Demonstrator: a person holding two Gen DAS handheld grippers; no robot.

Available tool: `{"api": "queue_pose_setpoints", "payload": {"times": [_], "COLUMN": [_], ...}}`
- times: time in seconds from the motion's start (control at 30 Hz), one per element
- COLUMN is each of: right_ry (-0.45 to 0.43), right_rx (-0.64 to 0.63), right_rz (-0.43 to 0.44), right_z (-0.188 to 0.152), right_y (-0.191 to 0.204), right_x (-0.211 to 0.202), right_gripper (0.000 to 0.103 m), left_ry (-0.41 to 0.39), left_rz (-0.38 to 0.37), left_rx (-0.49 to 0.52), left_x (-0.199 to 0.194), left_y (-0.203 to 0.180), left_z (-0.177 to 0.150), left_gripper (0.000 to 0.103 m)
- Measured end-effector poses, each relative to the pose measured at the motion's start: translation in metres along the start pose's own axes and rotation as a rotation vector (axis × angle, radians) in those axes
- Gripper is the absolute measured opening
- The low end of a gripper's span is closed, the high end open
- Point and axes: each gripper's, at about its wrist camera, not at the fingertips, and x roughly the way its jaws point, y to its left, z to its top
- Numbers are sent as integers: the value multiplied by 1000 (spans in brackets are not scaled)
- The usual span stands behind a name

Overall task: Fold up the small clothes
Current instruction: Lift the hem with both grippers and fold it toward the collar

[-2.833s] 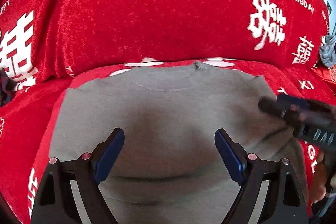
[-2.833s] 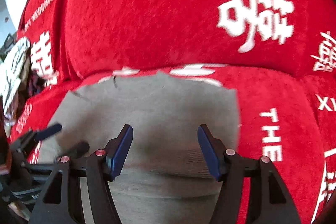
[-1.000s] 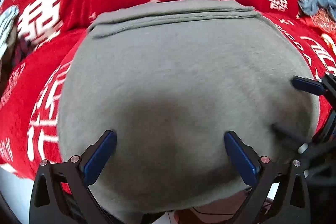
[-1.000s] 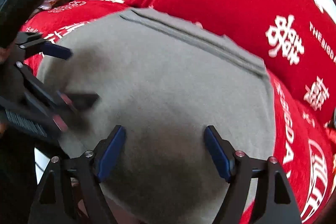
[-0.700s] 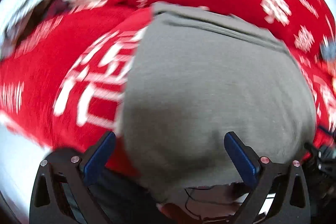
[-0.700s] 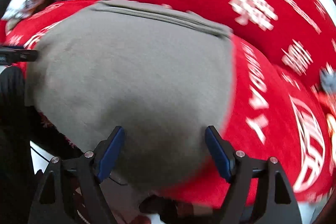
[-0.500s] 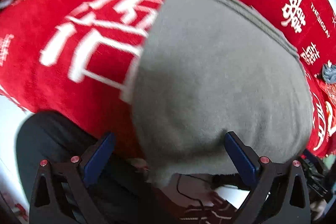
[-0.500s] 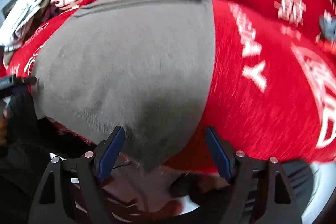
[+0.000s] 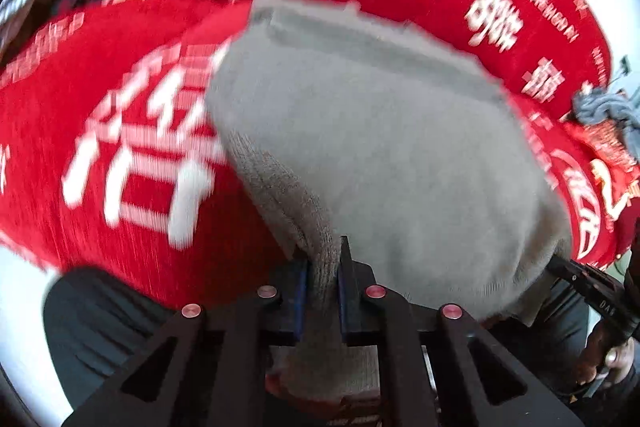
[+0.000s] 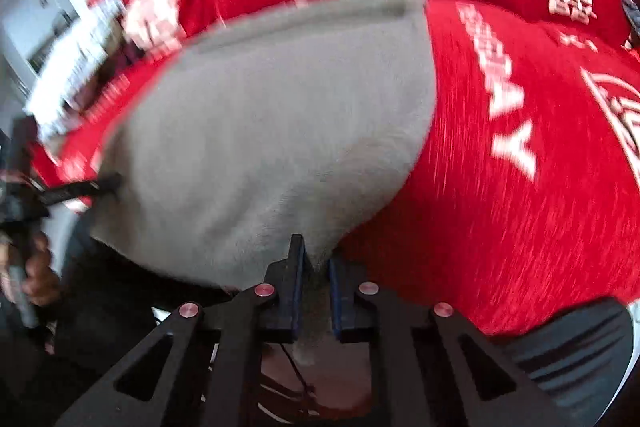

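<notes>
A folded grey garment [image 9: 380, 131] lies on the red cloth [image 9: 120, 131] with white lettering. My left gripper [image 9: 323, 269] is shut on the garment's near left corner, at its ribbed hem. My right gripper [image 10: 316, 267] is shut on the near right corner of the same garment [image 10: 280, 131]. The garment's far edge shows stacked folded layers. Each gripper shows at the edge of the other's view: the right one in the left wrist view [image 9: 588, 291], the left one in the right wrist view [image 10: 80, 187].
A pale patterned heap of clothes [image 10: 72, 79] lies at the far left. A blue-grey crumpled item [image 9: 608, 111] lies at the far right. The person's dark trousers [image 9: 100, 323] show below the near edge of the red cloth.
Both grippers were open over the garment and have swung to its near corners. Both have now shut on the near hem, left on the left corner, right on the right corner.
</notes>
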Motion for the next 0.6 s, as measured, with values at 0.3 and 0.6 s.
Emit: {"api": "queue_pose_setpoints", "payload": {"times": [0.3,0.6], "right_ry": [-215,-83], "right_rx": [70,87], "right_rz": [24,-7], "right_z": [103,117], "right_y": [-17,-30], "right_x": [-12,59], "right_gripper": [5,7], "left_ry": [-98,26], "left_rz": [-56,-144], "left_rx": [-45,-172], "left_x": [23,69], "left_y": [3,33], "left_z": [102,96], "left_gripper": [14,23]}}
